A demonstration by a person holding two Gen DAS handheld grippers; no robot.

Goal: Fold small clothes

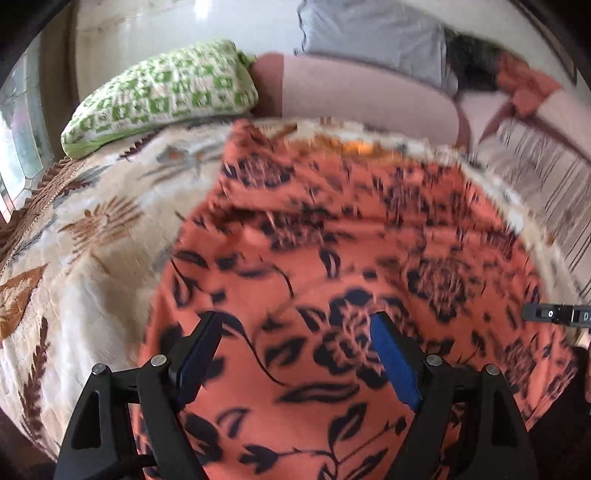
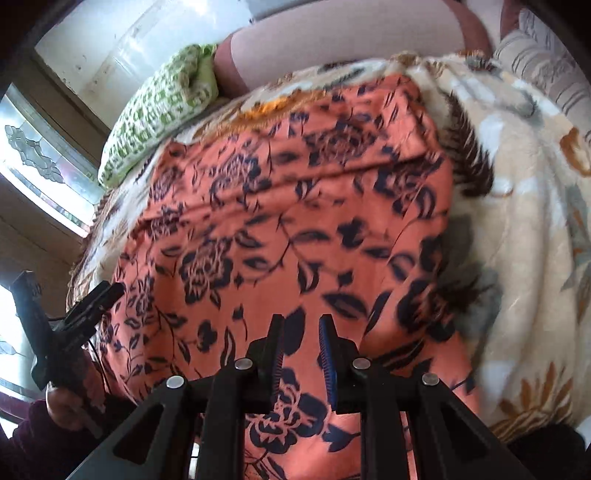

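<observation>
An orange cloth with a dark floral print [image 1: 332,258] lies spread on a cream leaf-patterned blanket [image 1: 92,240]; it also shows in the right wrist view [image 2: 295,221]. A fold line crosses its far part. My left gripper [image 1: 295,325] is wide open above the cloth's near part, with nothing between its fingers. My right gripper [image 2: 301,325] hovers above the cloth's near edge, its fingers a narrow gap apart with no cloth between them. The left gripper also shows at the left edge of the right wrist view [image 2: 88,302].
A green-and-white checked pillow [image 1: 159,99] lies at the far left of the bed. A pinkish bolster [image 1: 351,96] and a grey cushion [image 1: 373,33] lie behind the cloth. A striped cover [image 1: 535,170] is at the right. A window [image 2: 44,162] is at the left.
</observation>
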